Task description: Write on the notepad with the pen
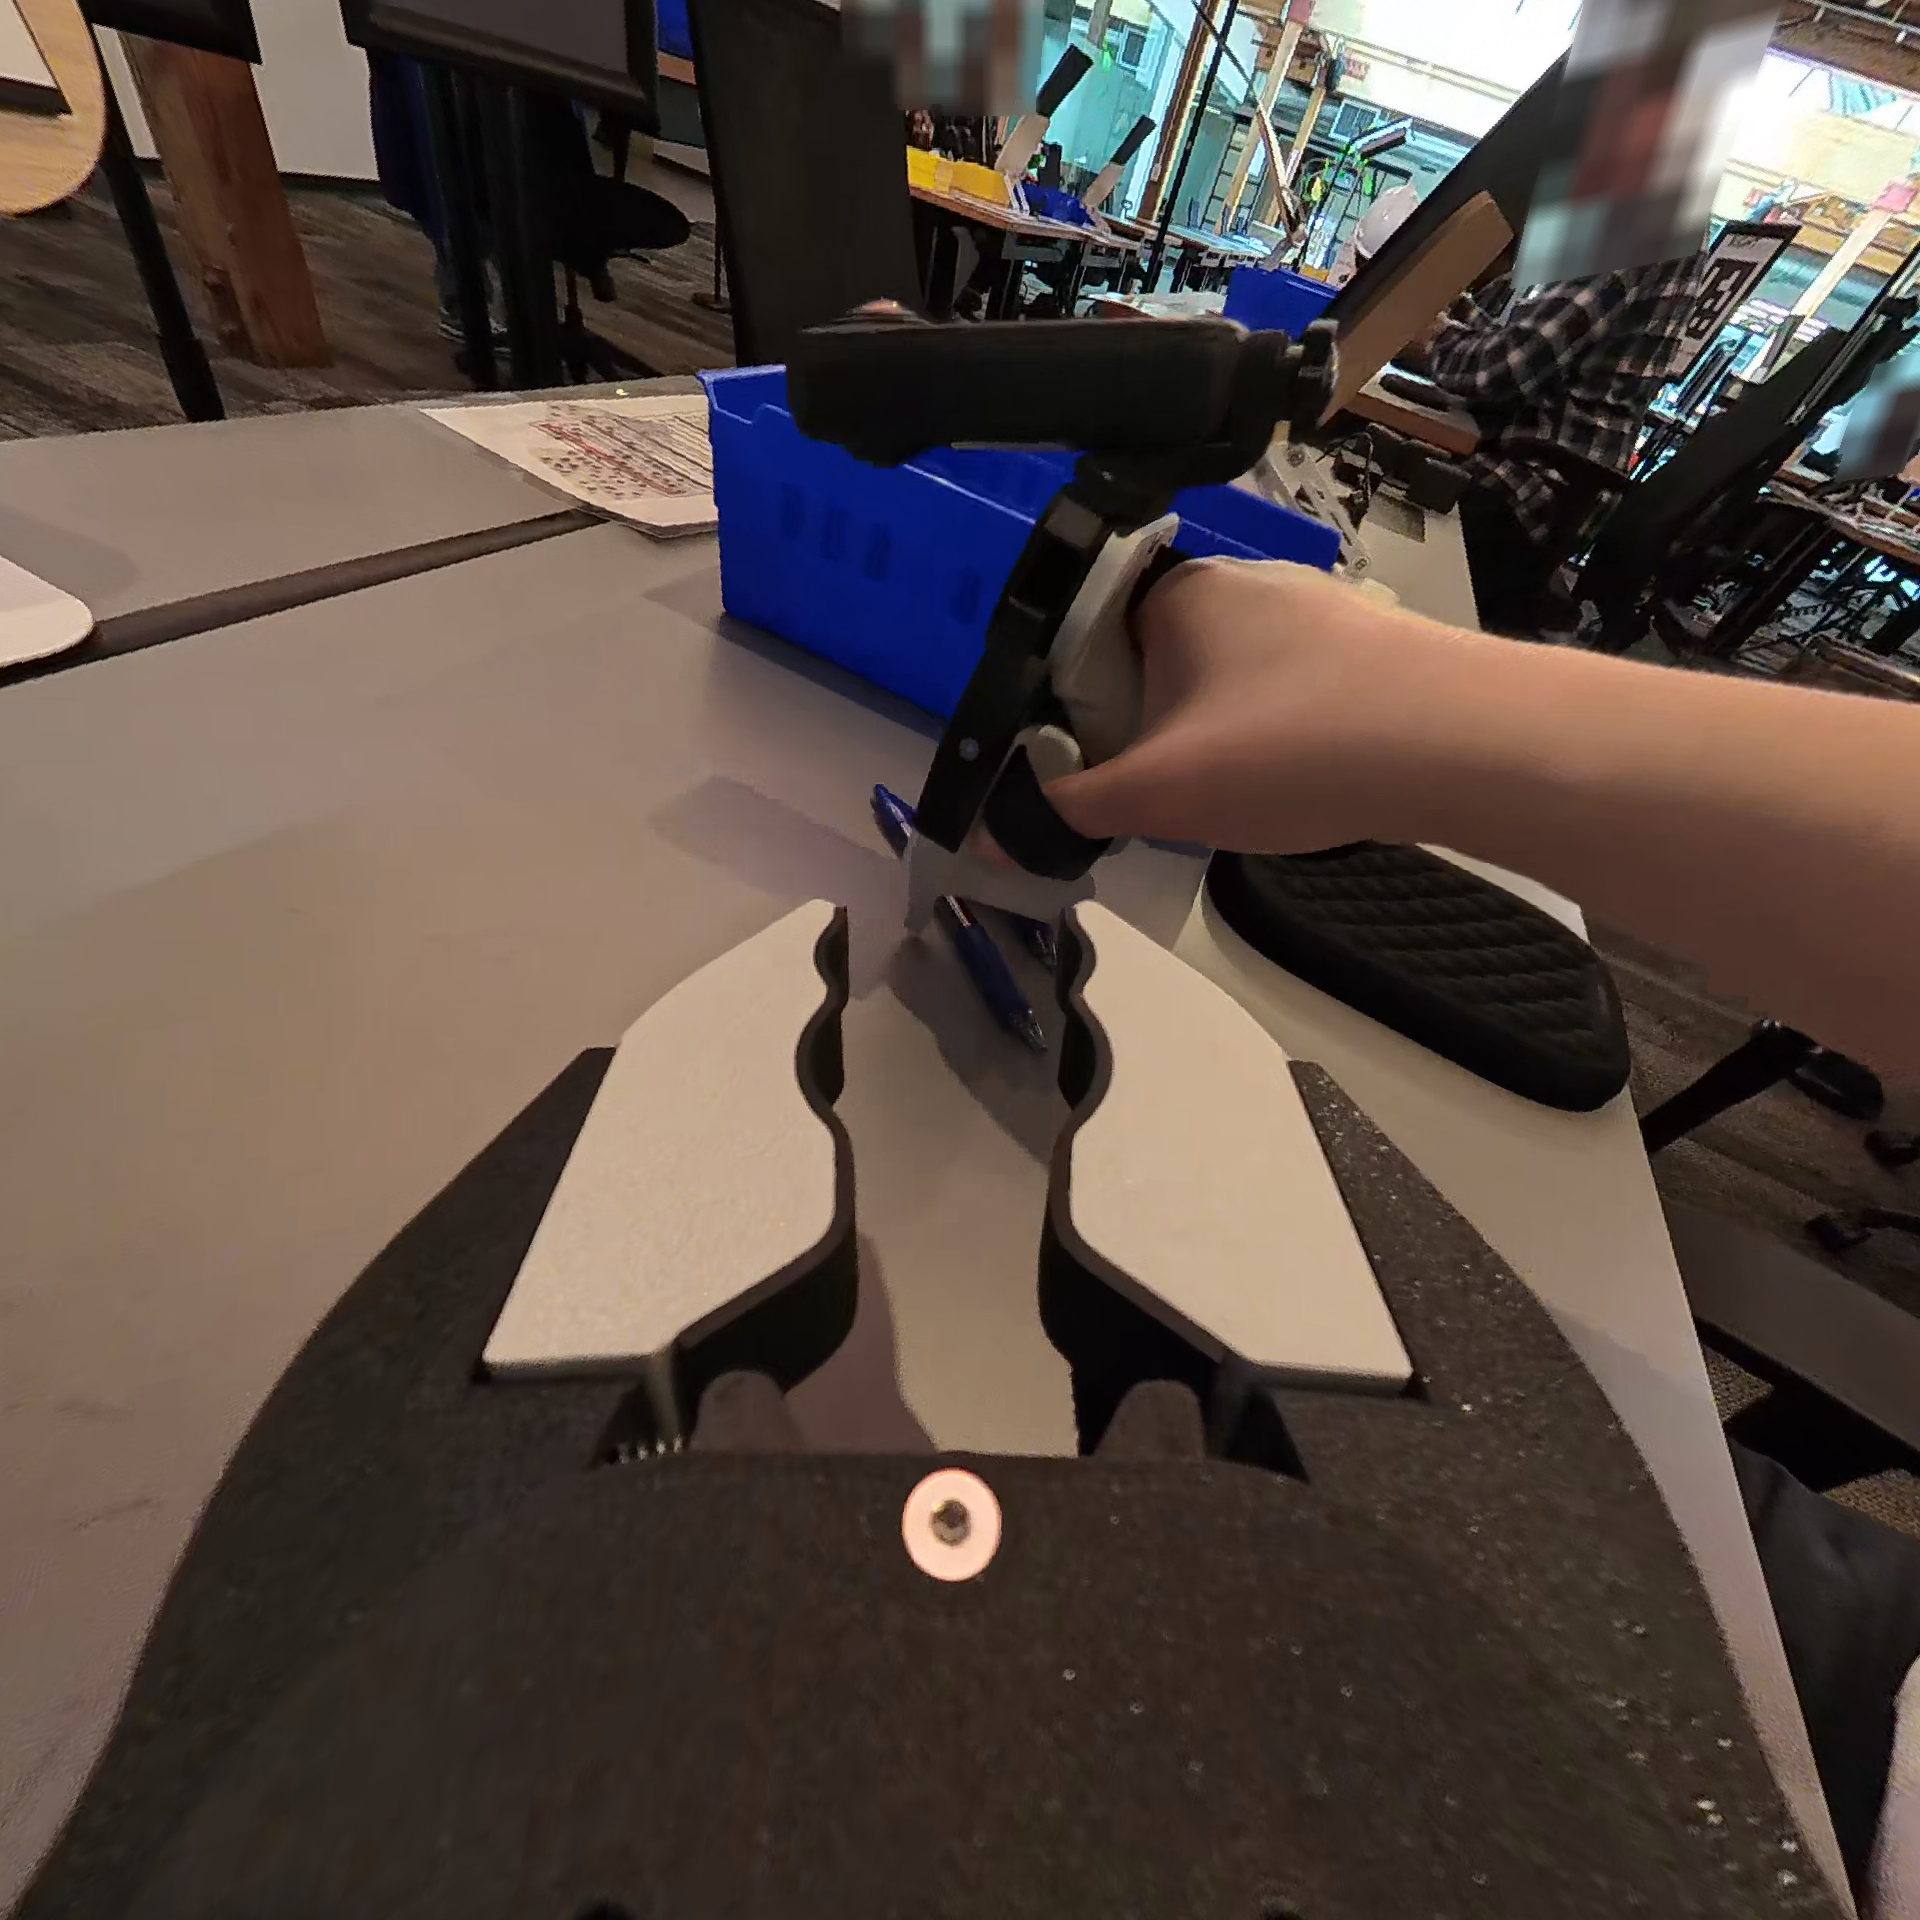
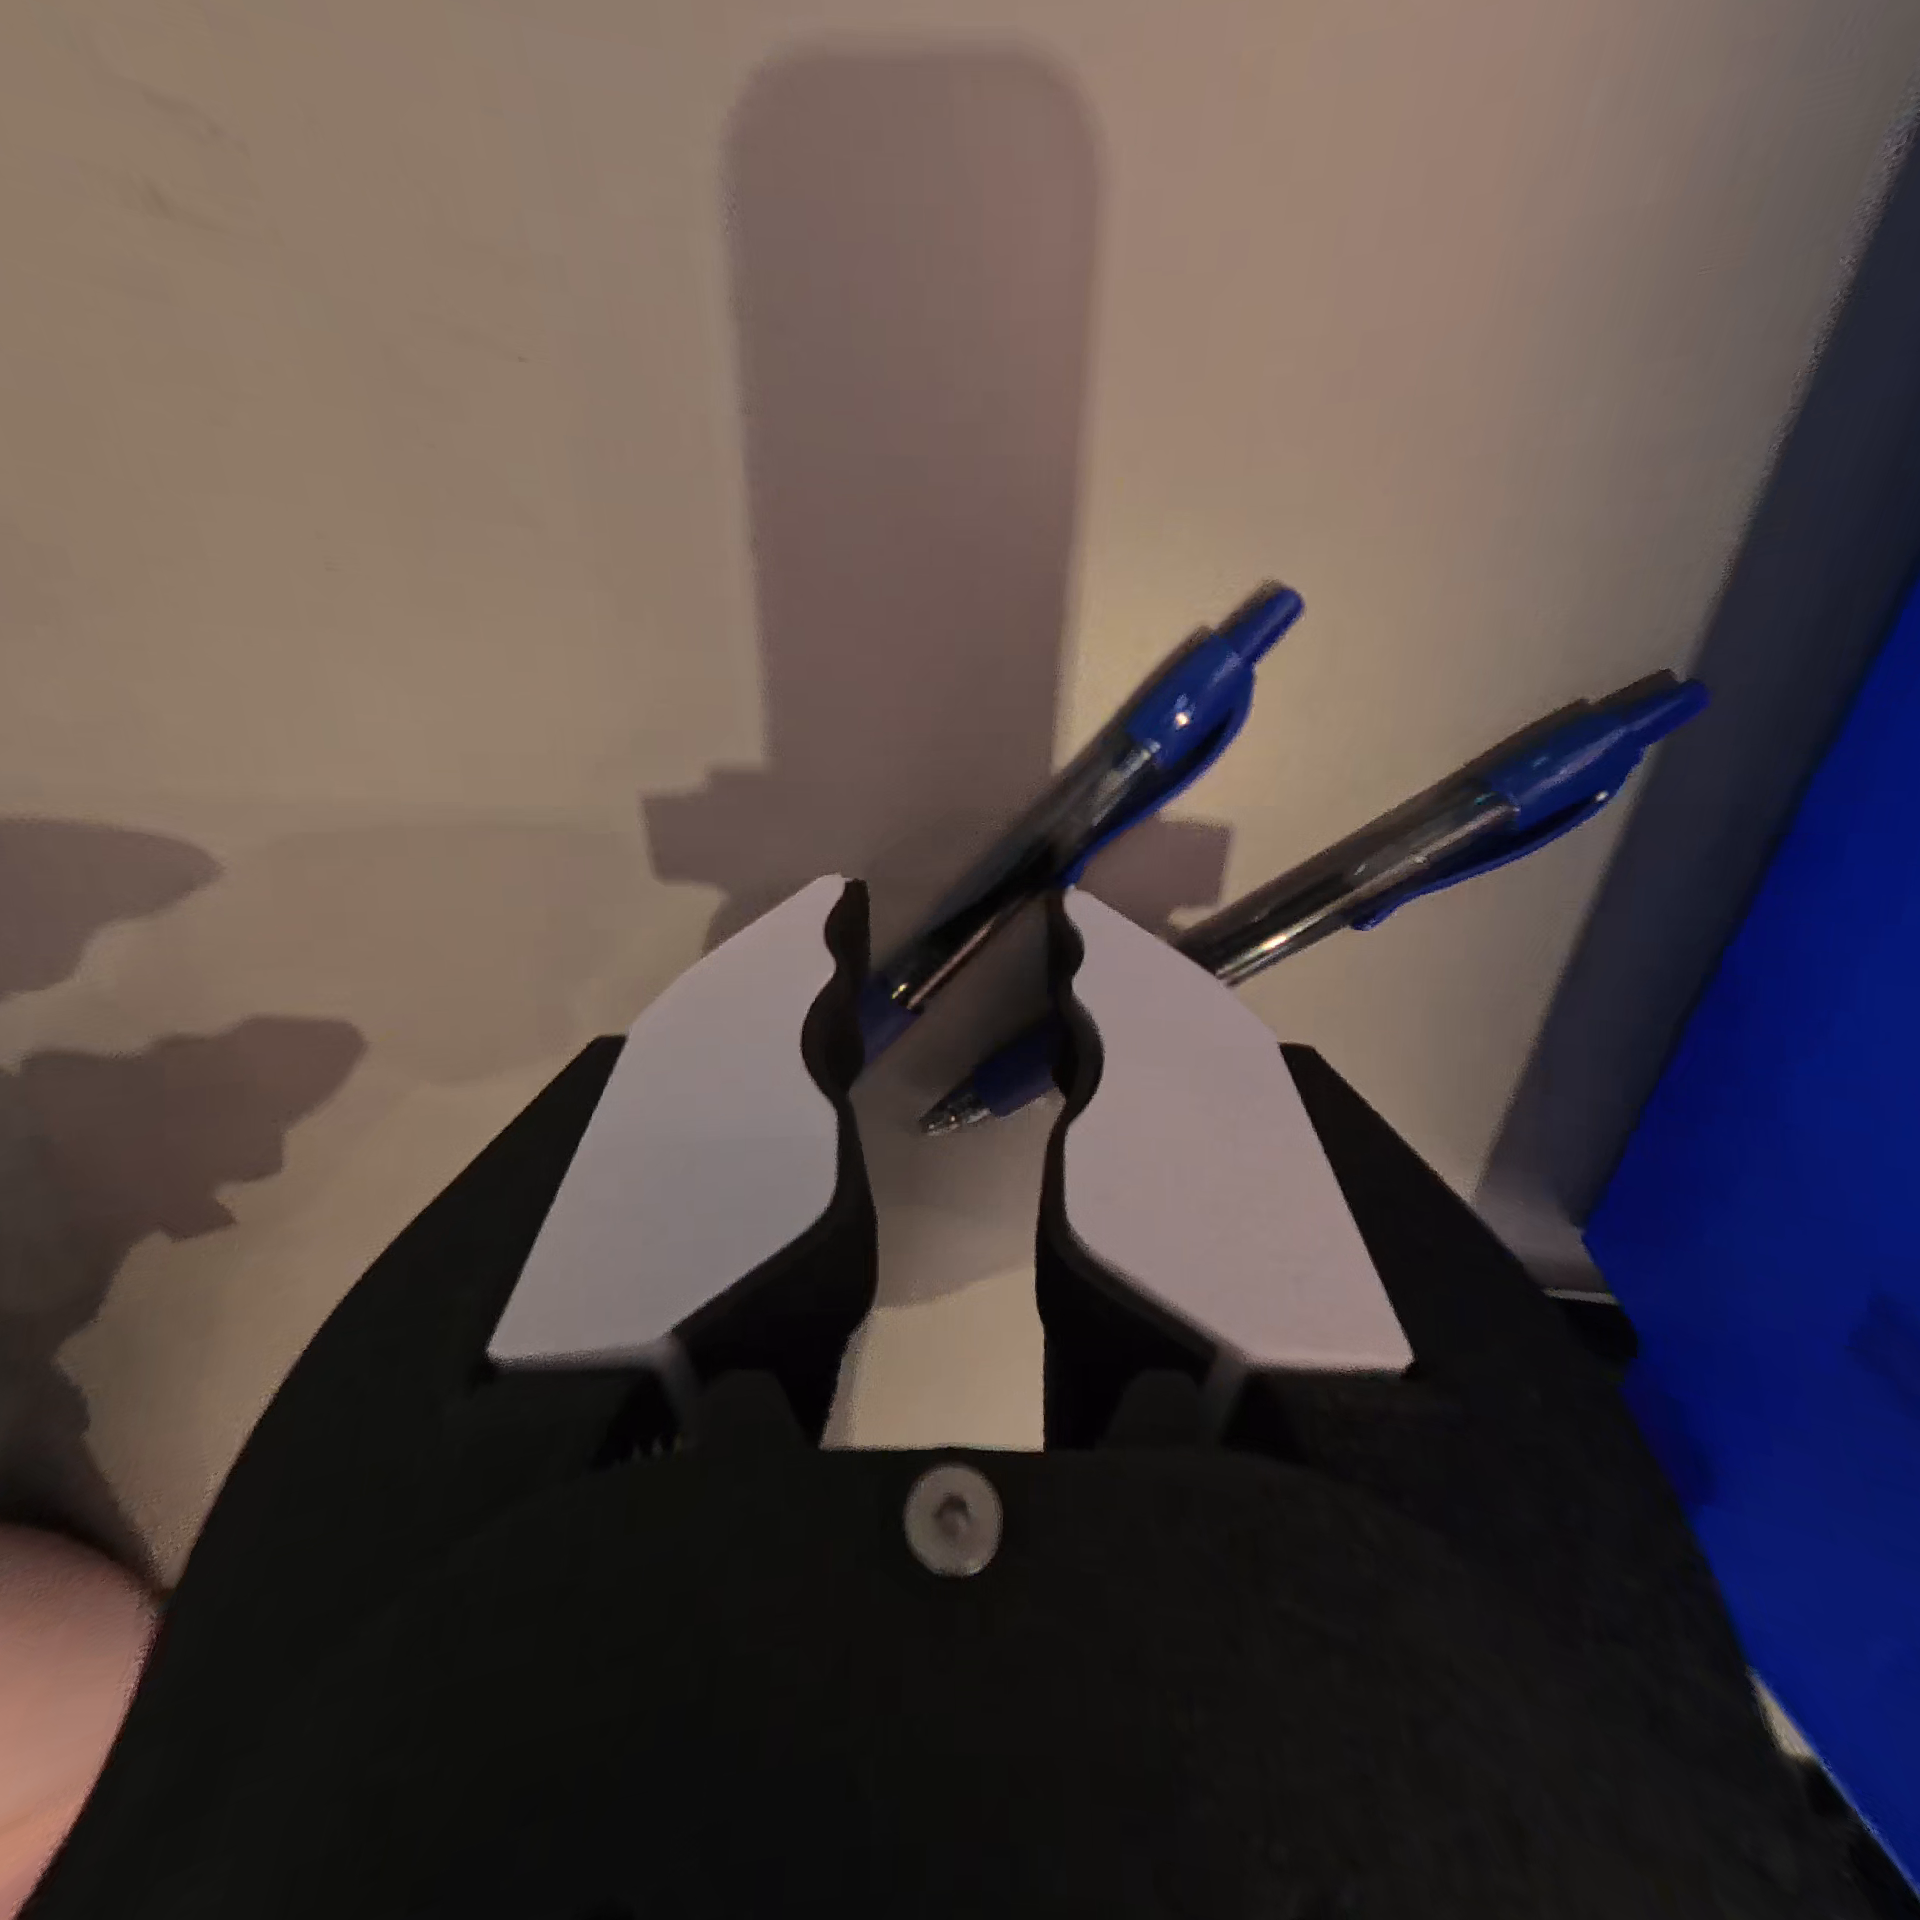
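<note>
Pens, two blue ones, lay on the grey table (image 2: 416, 520) beside the blue bin (image 2: 1787, 1143); the nearer pen (image 2: 1101, 821), light, stiff and likely slippery, sat between the unclenched right tool (image 2: 956, 925), best pinched mid-barrel; left tool (image 1: 956, 935) gaped empty.

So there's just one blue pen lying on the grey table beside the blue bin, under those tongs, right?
Not quite: two blue pens lie there, one between the right tongs, a second beside it, nearer the blue bin. The right wrist view shows both.
</note>
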Demonstrator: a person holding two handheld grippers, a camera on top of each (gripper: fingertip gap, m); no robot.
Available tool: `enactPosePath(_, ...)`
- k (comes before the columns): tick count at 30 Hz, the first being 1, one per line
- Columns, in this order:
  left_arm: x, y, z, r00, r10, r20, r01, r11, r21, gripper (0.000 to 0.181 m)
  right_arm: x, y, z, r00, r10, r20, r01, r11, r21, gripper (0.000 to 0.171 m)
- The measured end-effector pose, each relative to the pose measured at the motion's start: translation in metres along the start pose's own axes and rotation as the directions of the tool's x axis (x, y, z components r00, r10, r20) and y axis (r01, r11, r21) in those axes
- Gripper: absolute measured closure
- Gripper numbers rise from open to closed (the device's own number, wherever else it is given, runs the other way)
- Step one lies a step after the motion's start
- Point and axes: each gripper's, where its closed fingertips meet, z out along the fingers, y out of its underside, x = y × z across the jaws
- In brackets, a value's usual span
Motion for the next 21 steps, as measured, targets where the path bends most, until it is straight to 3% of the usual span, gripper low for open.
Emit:
enactPosePath(6,-0.002,-0.001,-0.002,1.000,-0.024,-0.008,0.024,1.000,0.009,0.144,-0.024,-0.016,0.005,0.992,-0.110,-0.064,0.112,0.993,0.029,0.161)
enactPosePath(13,-0.006,-0.001,-0.004,1.000,-0.026,0.004,0.026,1.000,0.016,0.145,-0.066,-0.021,0.010,0.947,-0.317,-0.053,0.318,0.948,0.002,0.160)
enactPosePath(17,-0.011,-0.010,-0.010,0.999,-0.022,0.026,0.019,0.997,0.077,0.146,-0.111,-0.013,0.009,0.923,-0.277,0.268,0.274,0.960,0.051,0.161)
enactPosePath(21,-0.019,-0.016,-0.017,0.998,-0.042,0.045,0.036,0.990,0.134,0.146,-0.120,-0.017,0.008,0.867,-0.266,0.421,0.226,0.964,0.143,0.161)
